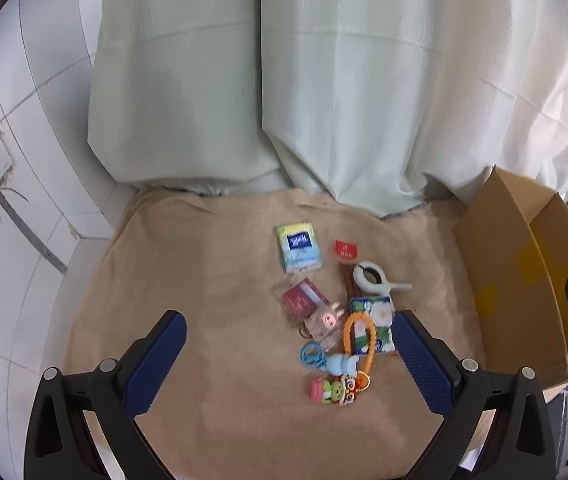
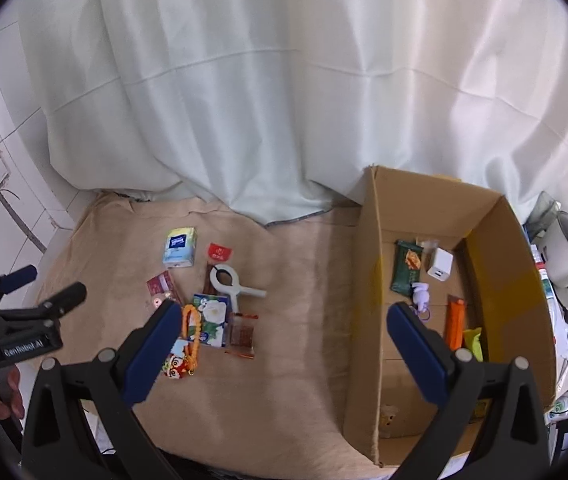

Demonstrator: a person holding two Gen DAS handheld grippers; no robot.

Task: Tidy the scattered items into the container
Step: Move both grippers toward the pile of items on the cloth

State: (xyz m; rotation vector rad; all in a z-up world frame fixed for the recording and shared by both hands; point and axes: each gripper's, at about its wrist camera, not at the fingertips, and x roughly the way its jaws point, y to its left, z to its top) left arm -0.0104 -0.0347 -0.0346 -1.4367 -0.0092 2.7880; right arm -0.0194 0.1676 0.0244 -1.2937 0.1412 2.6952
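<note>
Right wrist view: your box (image 2: 369, 280) at right holds several items; tissue pack (image 2: 180, 253), clip (image 2: 228, 280), keychains remain on desk; both tools spread, empty.

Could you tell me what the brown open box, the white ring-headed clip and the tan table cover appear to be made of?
The brown open box looks like matt corrugated cardboard: raw cut edges, folded flaps and yellowish tape patches. The white ring-headed clip seems moulded plastic, smooth with a slight sheen, though coated metal cannot be ruled out. The tan table cover appears to be soft matt cloth, since it creases and drapes over the edge.
</note>
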